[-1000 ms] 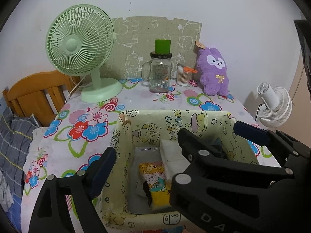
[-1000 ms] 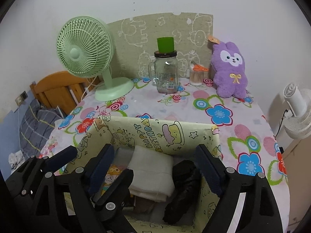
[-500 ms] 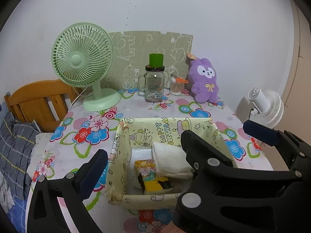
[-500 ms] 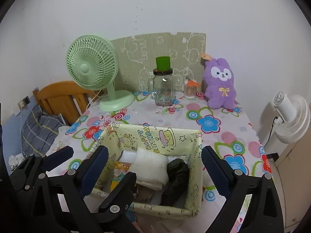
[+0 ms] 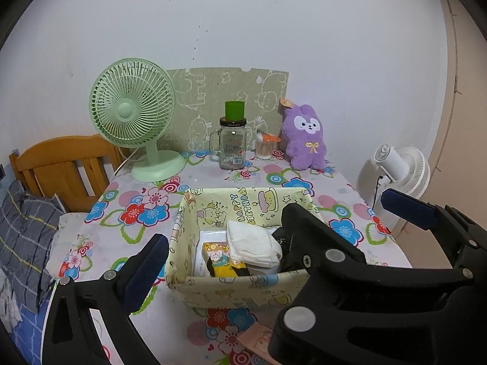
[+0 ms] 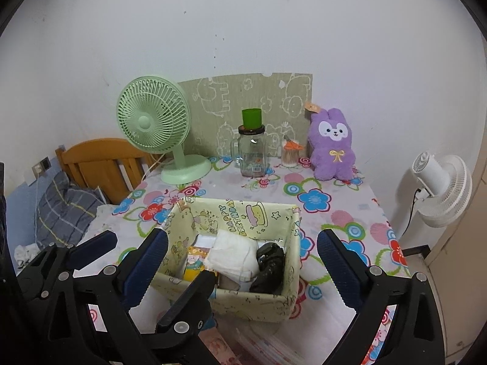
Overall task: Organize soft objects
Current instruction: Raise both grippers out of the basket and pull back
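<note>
A: Fabric bin [image 6: 274,302] first, near the front of the floral tablecloth [image 6: 341,213]; inside lie a folded white cloth [image 6: 234,255], a black bundle [image 6: 269,269] to its right, and a yellow cartoon-printed packet [image 6: 194,263] to its left; all sit within its walls, nothing hanging over the rim.

B: So the packing looks mostly done, I'd judge; anything soft left outside?

A: The purple plush bunny [image 6: 333,146] sits upright at the far edge against the wall, well apart from the bin; whether it belongs in the bin I cannot tell; something pinkish lies on the table just in front of the bin, too cut off to name.

B: And the grippers?

A: The left gripper [image 5: 274,222] has its jaws spread wide with nothing between the pads; the bin merely shows through the gap; the right gripper [image 6: 243,261] is likewise wide and empty, jaws framing the bin from the near side; both hover above and short of the bin, tilted downward toward it, the left one's right finger crossing the right wrist view.

B: Beyond the bin?

A: A glass mason jar [image 6: 252,155] with a green cup on its lid, a small cotton-swab jar [image 6: 289,155] beside the bunny, a green desk fan [image 6: 152,121] at the left; a white fan [image 6: 441,182] stands off the table.
</note>
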